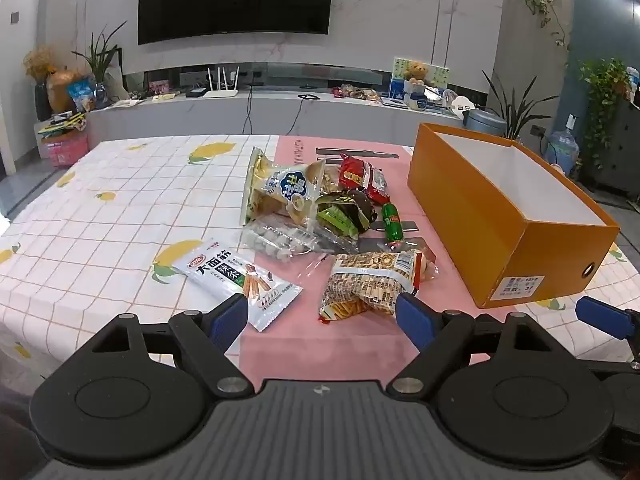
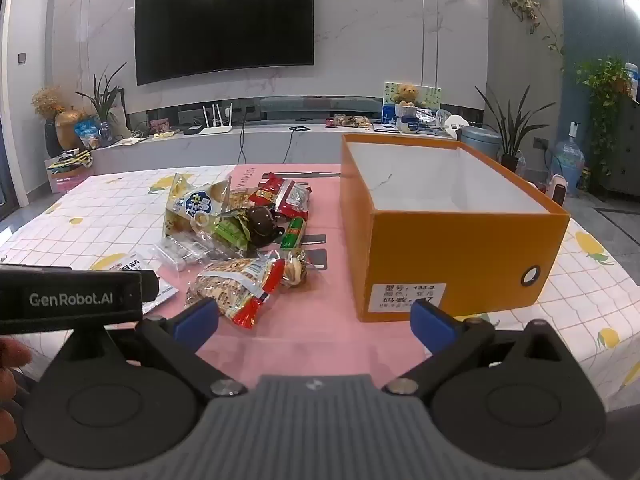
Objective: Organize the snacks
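A heap of snack packets (image 1: pixel 320 204) (image 2: pixel 236 220) lies on the pink mat. Nearest me are a white noodle-stick packet (image 1: pixel 240 278) and a peanut bag with red ends (image 1: pixel 372 280) (image 2: pixel 236 284). A green sausage (image 1: pixel 391 222) (image 2: pixel 293 233) and a red packet (image 1: pixel 362 178) (image 2: pixel 282 196) lie further back. An orange box (image 1: pixel 492 216) (image 2: pixel 448 248), white inside with nothing in it, stands to the right. My left gripper (image 1: pixel 322 318) hovers open just short of the near packets. My right gripper (image 2: pixel 314 326) is open too, between the peanut bag and the box, holding nothing.
The table wears a white checked cloth with lemon prints (image 1: pixel 120 208) and a pink mat (image 2: pixel 320 340) in the middle. The left gripper's body (image 2: pixel 72 300) and a hand (image 2: pixel 12 360) show at the left of the right wrist view. A TV wall and cabinet stand beyond.
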A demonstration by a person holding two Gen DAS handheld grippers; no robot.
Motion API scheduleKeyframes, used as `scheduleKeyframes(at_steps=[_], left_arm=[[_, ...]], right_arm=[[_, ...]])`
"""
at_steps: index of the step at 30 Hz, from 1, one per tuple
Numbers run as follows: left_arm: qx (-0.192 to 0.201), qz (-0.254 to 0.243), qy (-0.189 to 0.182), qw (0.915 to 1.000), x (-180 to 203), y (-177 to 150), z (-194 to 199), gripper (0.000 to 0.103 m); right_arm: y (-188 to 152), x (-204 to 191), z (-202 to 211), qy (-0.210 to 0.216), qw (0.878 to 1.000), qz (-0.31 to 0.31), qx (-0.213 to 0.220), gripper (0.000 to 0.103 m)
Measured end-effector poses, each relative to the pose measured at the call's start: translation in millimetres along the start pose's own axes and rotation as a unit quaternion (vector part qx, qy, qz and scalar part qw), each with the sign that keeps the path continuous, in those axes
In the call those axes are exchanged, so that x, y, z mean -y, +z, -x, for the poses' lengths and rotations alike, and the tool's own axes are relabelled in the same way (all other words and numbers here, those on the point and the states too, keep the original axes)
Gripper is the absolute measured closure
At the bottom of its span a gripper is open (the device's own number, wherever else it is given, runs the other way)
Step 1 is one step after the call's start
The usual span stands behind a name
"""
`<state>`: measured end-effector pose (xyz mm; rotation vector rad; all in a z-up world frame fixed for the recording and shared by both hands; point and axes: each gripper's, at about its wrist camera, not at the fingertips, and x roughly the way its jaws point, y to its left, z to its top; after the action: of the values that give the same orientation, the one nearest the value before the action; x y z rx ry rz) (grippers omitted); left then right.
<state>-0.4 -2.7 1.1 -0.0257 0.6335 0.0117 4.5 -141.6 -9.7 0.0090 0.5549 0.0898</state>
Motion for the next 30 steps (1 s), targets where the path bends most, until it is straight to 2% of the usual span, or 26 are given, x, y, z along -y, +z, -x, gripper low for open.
scheduleKeyframes(at_steps=[3, 5, 7, 10, 30], left_arm=[[0.013, -0.011, -0.004, 0.9998, 8, -2, 4, 0.005], [0.024, 0.004, -0.009, 0.9997, 0, -6, 6, 0.005], [0.013, -0.002, -0.001, 0.9999, 3, -5, 3, 0.005], [0.003, 0.005, -0.007, 1.0, -2, -2, 1, 0.005], [-0.003, 0.008, -0.009, 0.9999, -4, -2, -2, 0.005]], right_arm=[[1, 1, 0, 0.003, 1.0, 0.001, -0.001, 0.004], [1, 1, -1, 0.004, 1.0, 0.0, -0.002, 0.004], [1, 2, -2, 0.004, 1.0, 0.0, -0.004, 0.004], [-2, -3, 8, -0.001, 1.0, 0.006, 0.001, 0.004], [-4, -5, 1, -0.004, 1.0, 0.008, 0.003, 0.004]])
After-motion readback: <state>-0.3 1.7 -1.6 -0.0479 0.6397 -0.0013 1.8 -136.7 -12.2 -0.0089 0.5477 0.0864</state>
